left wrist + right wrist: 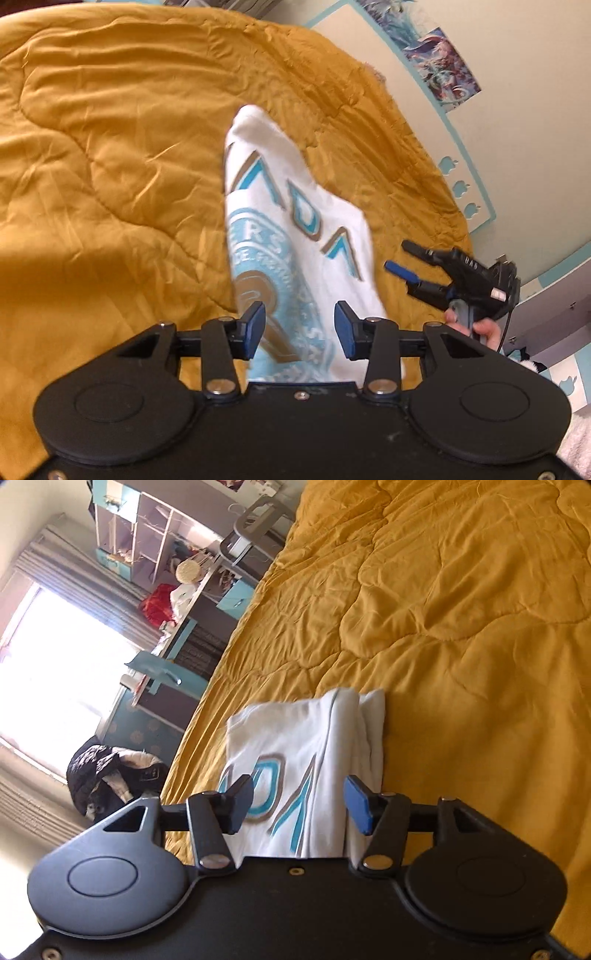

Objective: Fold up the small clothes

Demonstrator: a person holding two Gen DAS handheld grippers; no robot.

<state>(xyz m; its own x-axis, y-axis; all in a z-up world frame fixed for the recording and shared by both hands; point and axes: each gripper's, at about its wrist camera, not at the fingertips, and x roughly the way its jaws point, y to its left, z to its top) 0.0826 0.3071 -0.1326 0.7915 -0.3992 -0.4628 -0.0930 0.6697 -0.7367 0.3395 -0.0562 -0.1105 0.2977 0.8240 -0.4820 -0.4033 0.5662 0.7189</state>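
Your white shirt (295,236), soft knit with a blue and grey print, lies folded into a narrow strip on the quilted mustard bedspread (110,147). Both the left tongs (300,334) and right tongs (298,805) are released, hovering over it. Pinch only the top layer and the loose, slippery fold may open.

We see a soft white cloth shirt (295,236) with a smooth blue and grey print, lying on a matt, creased mustard quilt (110,147) of stitched fabric. Lower frame, our left gripper (300,329) is matt black plastic with shiny metal screws.
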